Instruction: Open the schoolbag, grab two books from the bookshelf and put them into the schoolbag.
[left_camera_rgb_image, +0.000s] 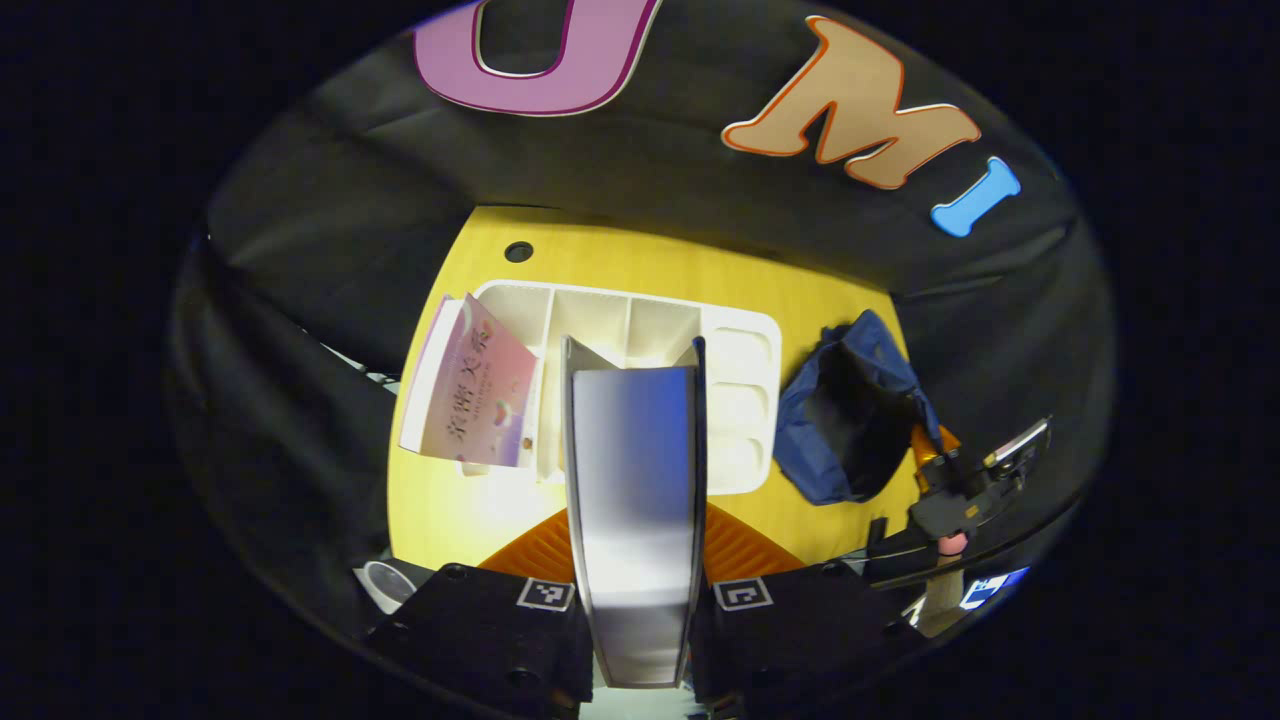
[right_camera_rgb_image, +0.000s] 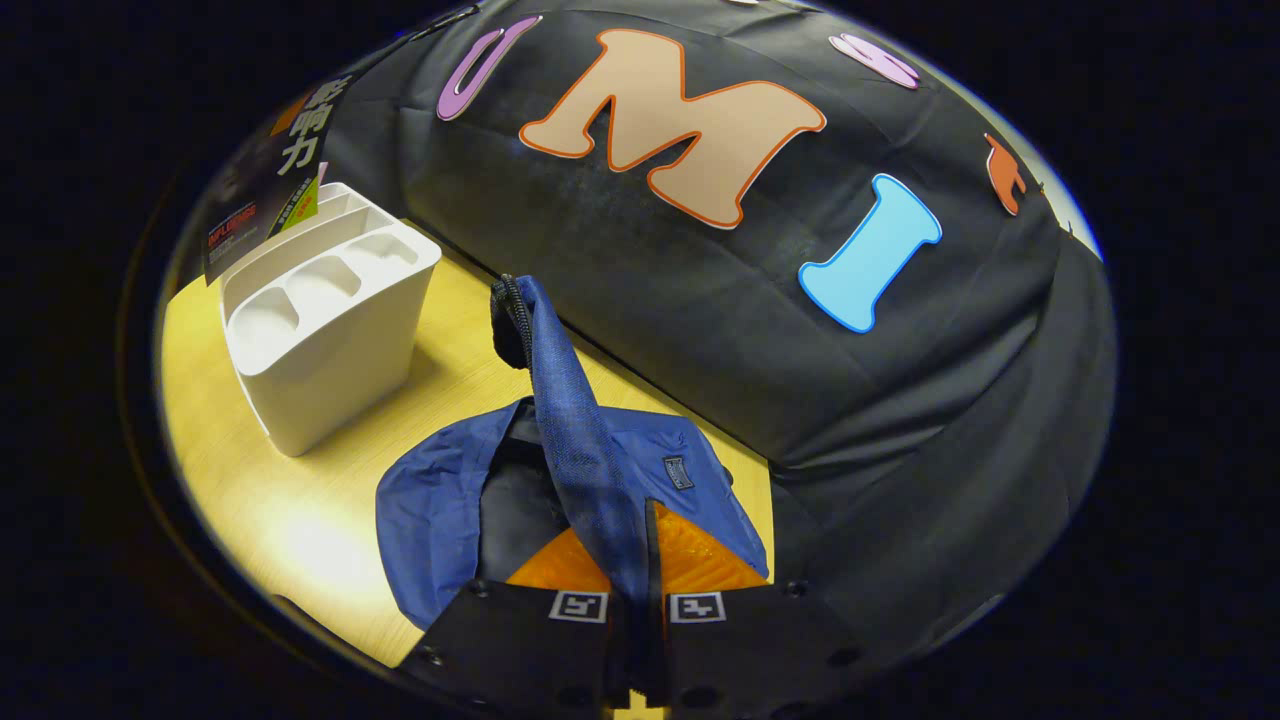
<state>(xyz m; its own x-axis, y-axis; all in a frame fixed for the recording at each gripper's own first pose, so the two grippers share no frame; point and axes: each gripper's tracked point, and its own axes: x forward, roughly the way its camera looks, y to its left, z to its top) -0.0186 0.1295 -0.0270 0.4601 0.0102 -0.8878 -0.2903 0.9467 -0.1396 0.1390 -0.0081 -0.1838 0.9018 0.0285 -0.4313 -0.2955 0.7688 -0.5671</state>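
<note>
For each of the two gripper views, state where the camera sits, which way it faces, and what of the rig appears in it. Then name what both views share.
Left gripper view: rides the left gripper, looking down at the white bookshelf; its fingers clamp a book; the right gripper shows by the schoolbag.
Right gripper view: rides the right gripper, facing the schoolbag, fingers pinching its strap.
Shared: bookshelf, schoolbag, wooden table.

A: Left gripper view sits high, tipped down at the yellow table (left_camera_rgb_image: 470, 500), white bookshelf (left_camera_rgb_image: 740, 400) below and the blue schoolbag (left_camera_rgb_image: 850, 420) off right, the booth wall behind

B: And the right gripper view?

A: Much lower and close, right over the schoolbag (right_camera_rgb_image: 440, 500), looking across the table (right_camera_rgb_image: 300, 520) to the wall. Both catch the bookshelf (right_camera_rgb_image: 320, 340), bag and tabletop
</note>
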